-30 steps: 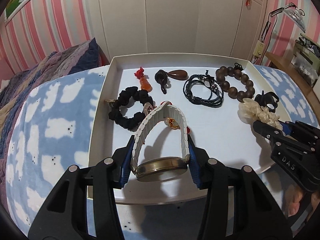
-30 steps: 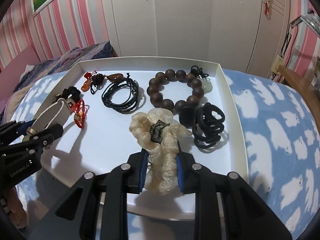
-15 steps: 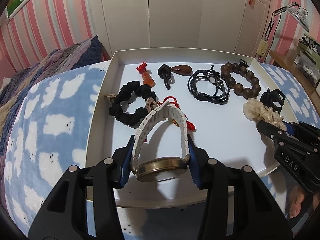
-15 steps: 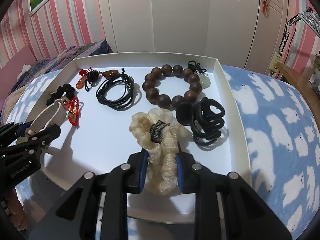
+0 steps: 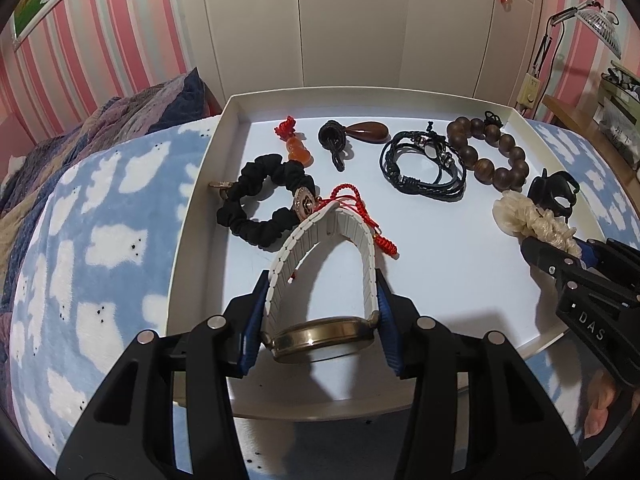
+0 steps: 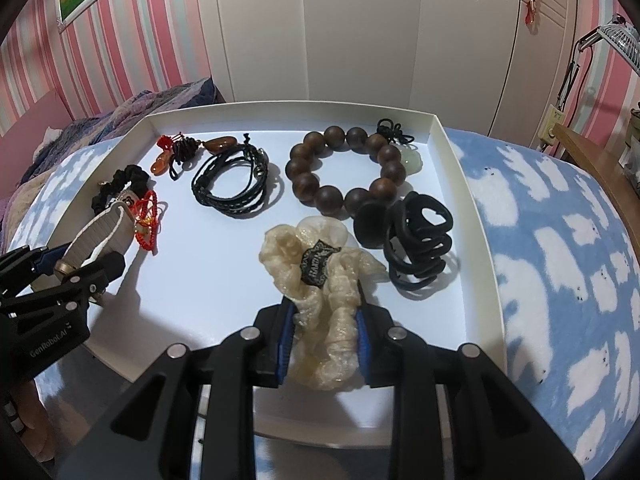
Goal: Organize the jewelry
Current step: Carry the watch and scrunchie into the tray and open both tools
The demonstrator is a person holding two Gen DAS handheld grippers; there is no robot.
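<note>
Between left pads (image 5: 256, 312), white-strapped watch (image 5: 324, 280)

You can't read the scrunchie's (image 6: 320, 316) black label (image 6: 317, 263), and the watch (image 5: 320, 336) face is turned away from you.

In the tray (image 6: 452, 160), bead bracelet (image 6: 344, 172) lies behind claw clip (image 6: 416, 240).

Tray (image 6: 448, 148) mid bare btwn black cord bracelet (image 6: 232, 184) & cream scrunchie (image 6: 320, 276).
</note>
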